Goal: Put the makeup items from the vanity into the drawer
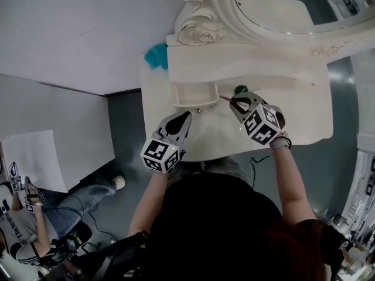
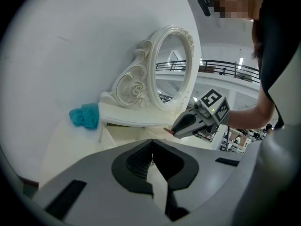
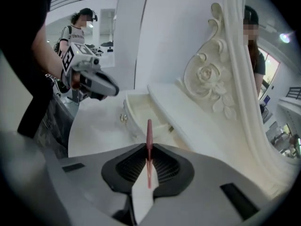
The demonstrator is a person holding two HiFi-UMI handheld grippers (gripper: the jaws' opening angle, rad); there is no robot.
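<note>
A slim pink makeup pencil (image 3: 149, 134) is clamped between the closed jaws of the right tool (image 1: 233, 101), its tip projecting ahead of the jaws. The open drawer (image 1: 192, 96) of the cream vanity is seen just ahead of that tool and slightly to its left. The left tool (image 2: 152, 143) is held at the near edge of the surface (image 1: 304, 113), short of the drawer front, its jaws brought together with nothing between them. From the left tool, the right tool is seen ahead and to the right, with the pencil tip close to the drawer's corner. A teal object (image 1: 156, 55) is seen at the far left corner of the surface, well beyond the left tool and beside the carved mirror (image 2: 173, 65) frame. A small green item (image 1: 241, 89) is partly hidden just beyond the right tool, close to the raised shelf (image 1: 246, 63).
</note>
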